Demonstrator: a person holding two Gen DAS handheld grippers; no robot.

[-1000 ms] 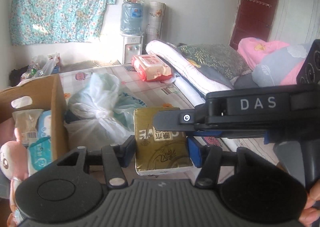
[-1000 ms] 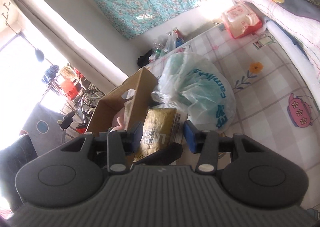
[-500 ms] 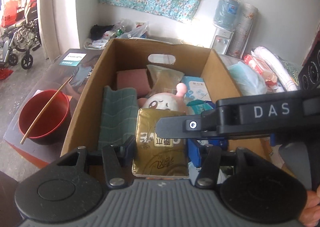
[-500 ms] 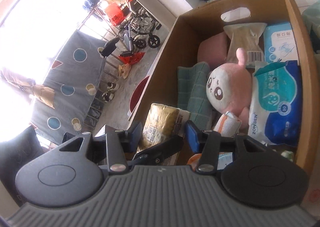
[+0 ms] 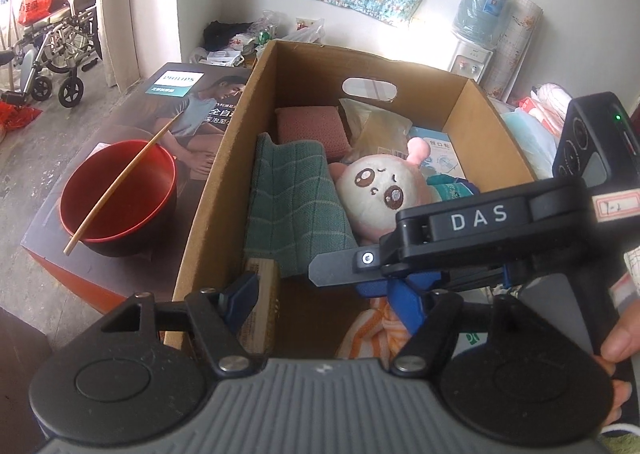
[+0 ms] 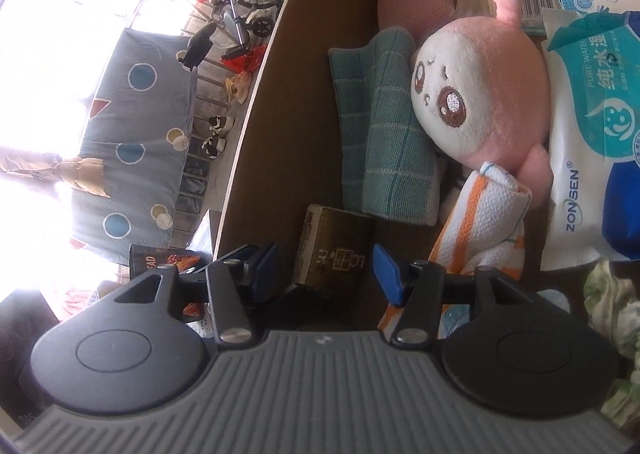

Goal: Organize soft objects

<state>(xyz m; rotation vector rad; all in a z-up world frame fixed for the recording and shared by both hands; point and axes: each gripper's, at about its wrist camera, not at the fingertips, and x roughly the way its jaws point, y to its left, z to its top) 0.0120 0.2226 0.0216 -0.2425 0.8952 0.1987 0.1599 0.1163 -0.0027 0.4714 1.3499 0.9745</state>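
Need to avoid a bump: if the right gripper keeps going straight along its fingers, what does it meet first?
Most likely the gold-wrapped rectangular tissue pack, standing between the right gripper's open fingers in the cardboard box; depth is unclear.

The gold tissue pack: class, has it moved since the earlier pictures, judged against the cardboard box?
Yes. The gold tissue pack went from outside the cardboard box down onto its floor, near corner.

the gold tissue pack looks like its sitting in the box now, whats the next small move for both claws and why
Probably lift both claws straight up out of the cardboard box. The gold tissue pack already stands in the near corner beside the green towel, and both the left claw and right claw have just been opening, with pads clear of it. Rising straight avoids knocking it over.
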